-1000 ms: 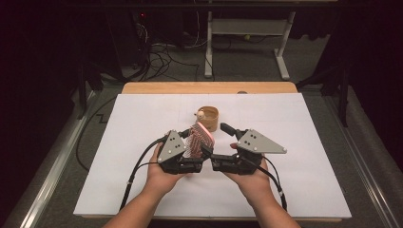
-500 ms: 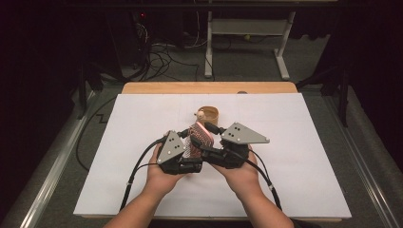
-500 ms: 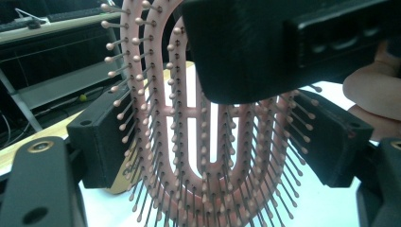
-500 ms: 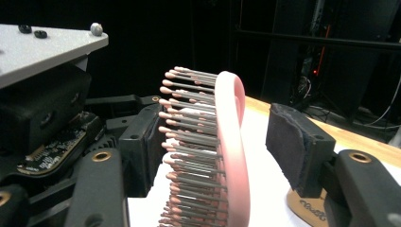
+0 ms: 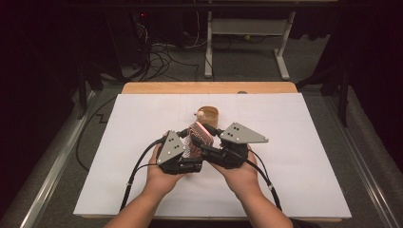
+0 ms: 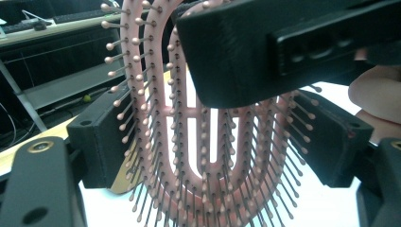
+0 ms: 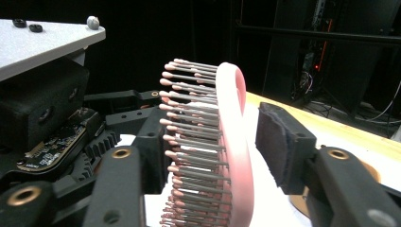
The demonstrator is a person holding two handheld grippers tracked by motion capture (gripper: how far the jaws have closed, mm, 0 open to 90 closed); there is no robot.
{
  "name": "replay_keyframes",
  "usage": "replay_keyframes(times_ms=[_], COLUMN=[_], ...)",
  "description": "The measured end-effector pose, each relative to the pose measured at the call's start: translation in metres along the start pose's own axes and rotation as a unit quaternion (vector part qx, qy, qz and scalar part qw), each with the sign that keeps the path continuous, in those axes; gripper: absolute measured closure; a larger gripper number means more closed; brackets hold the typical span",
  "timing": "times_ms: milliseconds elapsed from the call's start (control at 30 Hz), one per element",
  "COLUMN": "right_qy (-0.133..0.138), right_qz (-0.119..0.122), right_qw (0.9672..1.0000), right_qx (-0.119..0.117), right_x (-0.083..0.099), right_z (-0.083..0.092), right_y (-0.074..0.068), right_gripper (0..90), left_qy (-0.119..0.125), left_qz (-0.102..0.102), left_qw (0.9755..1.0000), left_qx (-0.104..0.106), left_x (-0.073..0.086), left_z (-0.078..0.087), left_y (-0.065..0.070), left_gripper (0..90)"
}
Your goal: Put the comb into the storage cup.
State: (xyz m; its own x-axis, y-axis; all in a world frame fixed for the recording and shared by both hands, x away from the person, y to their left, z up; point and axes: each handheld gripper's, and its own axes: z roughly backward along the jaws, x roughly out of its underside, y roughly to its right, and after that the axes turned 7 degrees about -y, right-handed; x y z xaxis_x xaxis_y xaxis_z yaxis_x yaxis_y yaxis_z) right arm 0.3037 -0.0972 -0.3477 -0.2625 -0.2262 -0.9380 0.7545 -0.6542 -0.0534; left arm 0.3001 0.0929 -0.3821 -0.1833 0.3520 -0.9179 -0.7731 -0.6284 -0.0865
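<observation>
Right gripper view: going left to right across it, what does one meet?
Grey plate of the left gripper, top left → this gripper's left-hand jaw → hairbrush bristles → pink hairbrush frame → right-hand jaw's pad, a small gap off the frame → wooden table edge.

Overhead cam + two close gripper cams

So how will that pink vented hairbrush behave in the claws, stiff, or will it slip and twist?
The pink hairbrush is probably light: its head is an open frame with long slots. The thin pins look likely to bend, so a claw pressing on them may grip softly and let it twist. The smooth pink back could be slippery against the right claw's pad.
</observation>
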Motion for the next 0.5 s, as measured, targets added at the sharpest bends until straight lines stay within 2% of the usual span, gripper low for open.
replay_keyframes(times_ms=[233, 500], right_qy=[0.001, 0.001], right_qz=[-0.001, -0.004], right_qw=[1.0, 1.0], right_qx=[-0.009, 0.001], right_x=[0.0005, 0.0004], right_z=[-0.0009, 0.0011], right_y=[-0.003, -0.0037], right_gripper=[60.8, 63.7], left_qy=[0.0, -0.007], left_qz=[0.001, 0.001], left_qw=[1.0, 0.9999], left_qx=[-0.004, -0.012], left_x=[-0.0001, 0.0005], left_z=[0.0003, -0.0013], left_y=[0.0002, 0.0005], left_gripper=[19.8, 19.7])
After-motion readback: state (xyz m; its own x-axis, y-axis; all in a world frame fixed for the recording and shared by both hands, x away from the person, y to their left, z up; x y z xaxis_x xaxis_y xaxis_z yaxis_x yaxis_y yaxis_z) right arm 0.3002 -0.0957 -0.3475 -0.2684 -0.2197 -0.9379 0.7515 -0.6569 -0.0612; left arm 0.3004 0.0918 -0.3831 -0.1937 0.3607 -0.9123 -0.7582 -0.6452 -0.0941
